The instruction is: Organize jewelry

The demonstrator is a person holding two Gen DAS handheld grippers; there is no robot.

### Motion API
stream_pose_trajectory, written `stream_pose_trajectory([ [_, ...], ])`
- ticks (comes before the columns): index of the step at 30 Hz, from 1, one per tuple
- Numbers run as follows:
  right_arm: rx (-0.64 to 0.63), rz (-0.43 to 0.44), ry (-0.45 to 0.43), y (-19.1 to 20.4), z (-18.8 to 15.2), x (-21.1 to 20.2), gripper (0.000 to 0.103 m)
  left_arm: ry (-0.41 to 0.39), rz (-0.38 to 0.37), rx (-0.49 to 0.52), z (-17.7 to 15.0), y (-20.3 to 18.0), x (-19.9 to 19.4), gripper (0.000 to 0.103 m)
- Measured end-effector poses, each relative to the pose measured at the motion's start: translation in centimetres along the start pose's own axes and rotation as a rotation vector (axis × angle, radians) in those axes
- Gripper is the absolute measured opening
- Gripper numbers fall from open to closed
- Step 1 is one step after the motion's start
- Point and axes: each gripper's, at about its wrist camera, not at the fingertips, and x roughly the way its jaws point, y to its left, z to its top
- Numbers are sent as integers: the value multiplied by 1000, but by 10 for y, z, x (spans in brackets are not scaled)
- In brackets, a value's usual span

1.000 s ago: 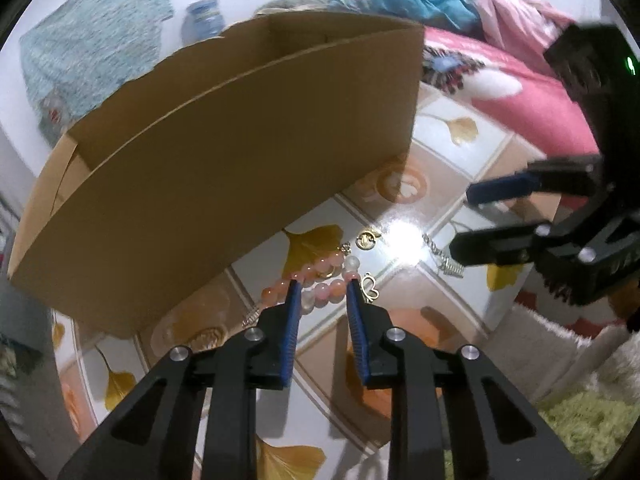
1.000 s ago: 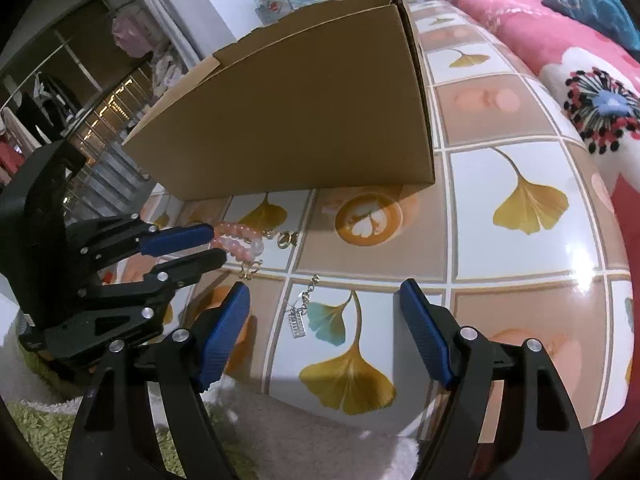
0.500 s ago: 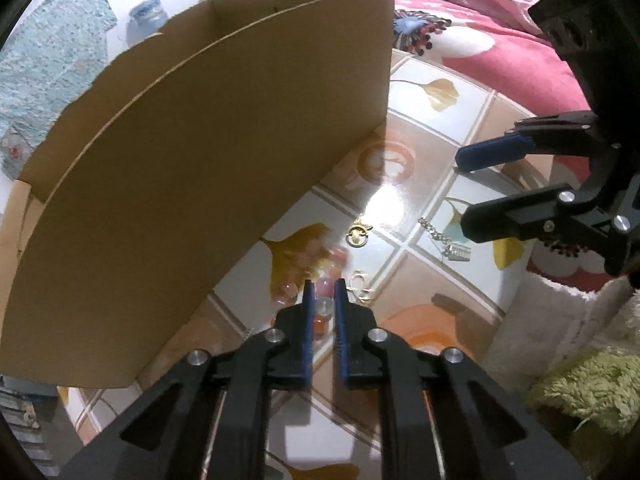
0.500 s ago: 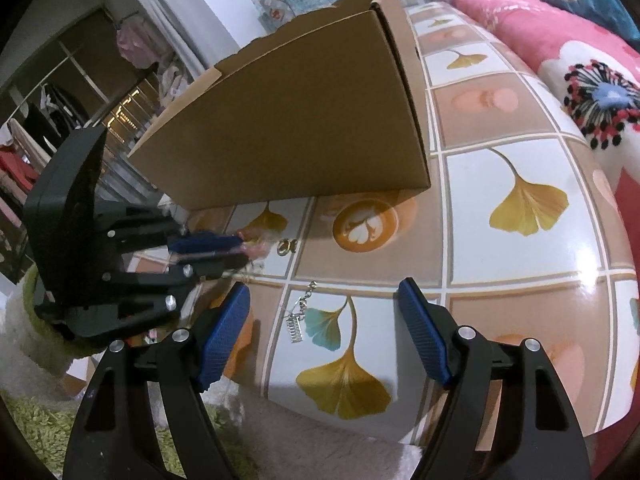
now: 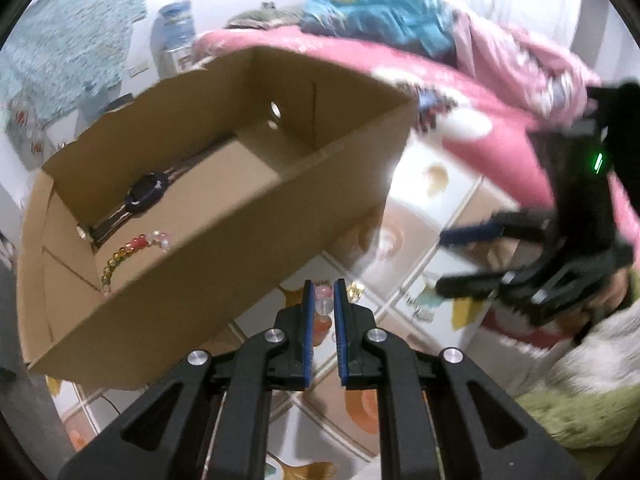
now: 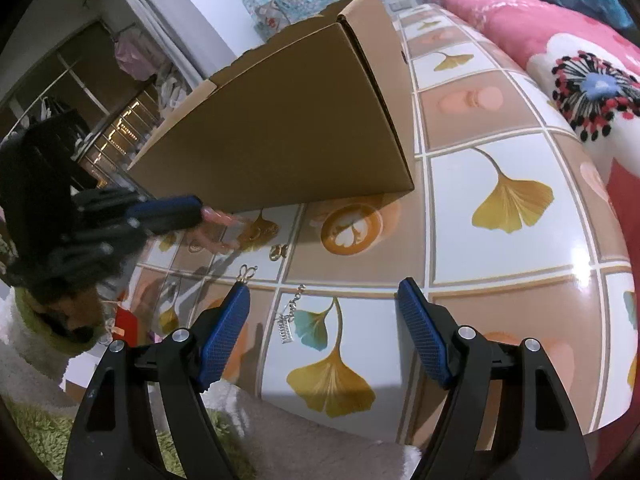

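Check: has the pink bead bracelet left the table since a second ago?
Yes. The left gripper has lifted the pink bead bracelet off the table, up toward the cardboard box rim.

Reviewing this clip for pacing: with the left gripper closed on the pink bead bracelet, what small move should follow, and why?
Probably carry the left gripper over the cardboard box wall. Its pads pinch the pink bead bracelet just outside that wall, and a multicoloured bracelet already lies inside.
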Motion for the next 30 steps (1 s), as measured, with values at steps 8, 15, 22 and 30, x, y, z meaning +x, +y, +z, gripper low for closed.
stream_pose_trajectory([
  [8, -5, -6, 6, -1, 0, 0, 71, -120, -58, -260, -9, 38, -51, 9],
  [15, -7, -22, 14, 5, 3, 2, 71, -129, 18, -453, -44, 82, -66, 9],
  [22, -6, -41, 19, 9, 4, 5, 71, -93, 63, -576, -79, 116, -56, 9],
  [30, -12, -61, 25, 14, 5, 8, 71, -39, 110, -614, -98, 127, -46, 10],
])
